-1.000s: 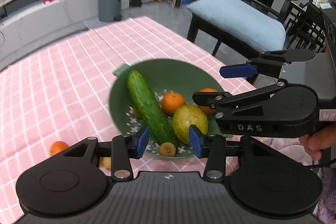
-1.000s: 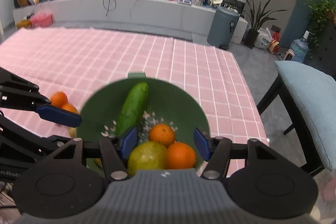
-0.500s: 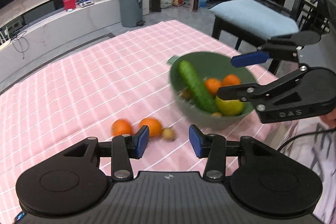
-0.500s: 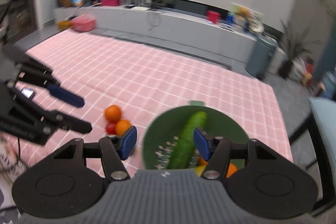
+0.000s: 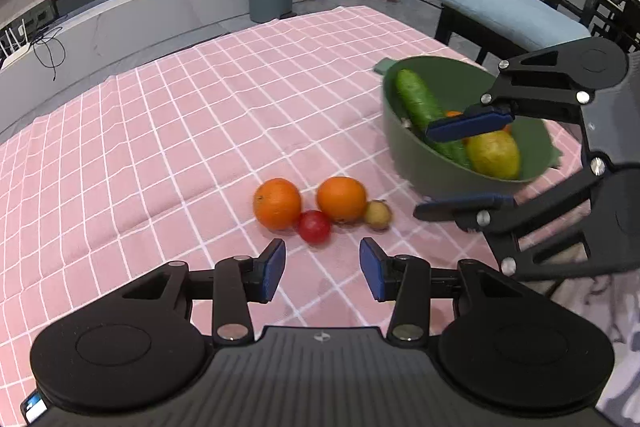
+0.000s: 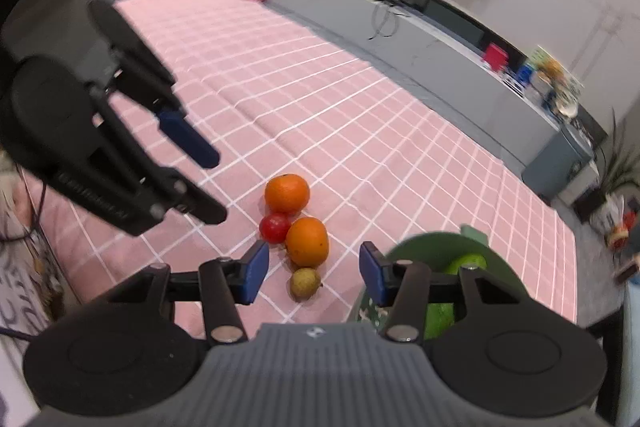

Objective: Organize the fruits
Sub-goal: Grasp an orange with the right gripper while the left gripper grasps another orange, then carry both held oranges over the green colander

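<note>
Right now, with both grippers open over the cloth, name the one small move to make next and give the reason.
Probably ease the left gripper forward and down onto the red fruit. Its jaws stand open and empty, and that fruit lies nearest ahead of them, wedged between two oranges outside the green bowl. The right gripper, also open, sits nearer the small brownish fruit.

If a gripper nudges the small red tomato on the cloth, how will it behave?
The tomato is round and glossy, so it probably rolls and may slip between fingers. It sits wedged against two oranges, which would likely shift too. It is probably soft, so squeeze gently.
</note>
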The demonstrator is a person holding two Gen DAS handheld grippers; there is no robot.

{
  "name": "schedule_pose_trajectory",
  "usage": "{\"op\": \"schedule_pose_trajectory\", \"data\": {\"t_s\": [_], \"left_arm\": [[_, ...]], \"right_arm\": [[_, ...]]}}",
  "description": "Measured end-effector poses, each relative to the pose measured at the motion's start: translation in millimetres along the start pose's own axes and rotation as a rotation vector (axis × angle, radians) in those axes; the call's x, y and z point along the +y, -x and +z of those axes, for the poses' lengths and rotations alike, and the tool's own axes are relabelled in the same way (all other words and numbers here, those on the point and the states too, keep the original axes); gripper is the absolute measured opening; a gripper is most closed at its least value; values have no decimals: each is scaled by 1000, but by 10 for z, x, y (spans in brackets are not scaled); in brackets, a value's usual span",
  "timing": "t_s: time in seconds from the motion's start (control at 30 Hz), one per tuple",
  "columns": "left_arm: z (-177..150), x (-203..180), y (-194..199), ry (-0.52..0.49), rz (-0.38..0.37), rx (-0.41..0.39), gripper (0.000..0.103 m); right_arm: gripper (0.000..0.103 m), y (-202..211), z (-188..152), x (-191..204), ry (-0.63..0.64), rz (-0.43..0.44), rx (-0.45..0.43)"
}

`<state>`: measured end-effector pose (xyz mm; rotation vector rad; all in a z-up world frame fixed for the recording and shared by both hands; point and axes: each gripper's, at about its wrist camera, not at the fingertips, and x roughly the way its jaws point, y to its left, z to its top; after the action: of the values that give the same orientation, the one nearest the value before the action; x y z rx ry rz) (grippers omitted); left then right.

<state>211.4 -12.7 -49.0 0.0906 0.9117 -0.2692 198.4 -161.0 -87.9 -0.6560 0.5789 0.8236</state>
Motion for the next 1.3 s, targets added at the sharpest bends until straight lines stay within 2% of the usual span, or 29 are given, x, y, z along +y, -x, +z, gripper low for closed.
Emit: {"op": "schedule_pose_trajectory", "data": {"t_s": [0.3, 0.47, 0.6, 0.67, 0.83, 1.0, 1.3], "left_arm": [[116, 267, -371, 19, -3, 13, 52], [177, 365, -549, 28, -25, 31, 52], [212, 420, -675, 35, -43, 50, 52], [220, 445, -740, 42, -54, 64, 52], [222, 507, -794, 71, -67, 62, 52], [209, 567, -809, 119, -59, 55, 46], [192, 489, -667, 145, -4, 20, 44]], "right_arm": [[46, -535, 123, 65, 167, 40, 81], [46, -790, 176, 62, 214, 57, 133], [38, -944, 198, 57, 253, 60, 172], [37, -998, 199, 57, 267, 56, 188], [36, -1082, 189, 35, 268, 79, 203], [35, -1089, 168, 26, 258, 84, 196], [34, -926, 174, -28, 213, 60, 151]]}}
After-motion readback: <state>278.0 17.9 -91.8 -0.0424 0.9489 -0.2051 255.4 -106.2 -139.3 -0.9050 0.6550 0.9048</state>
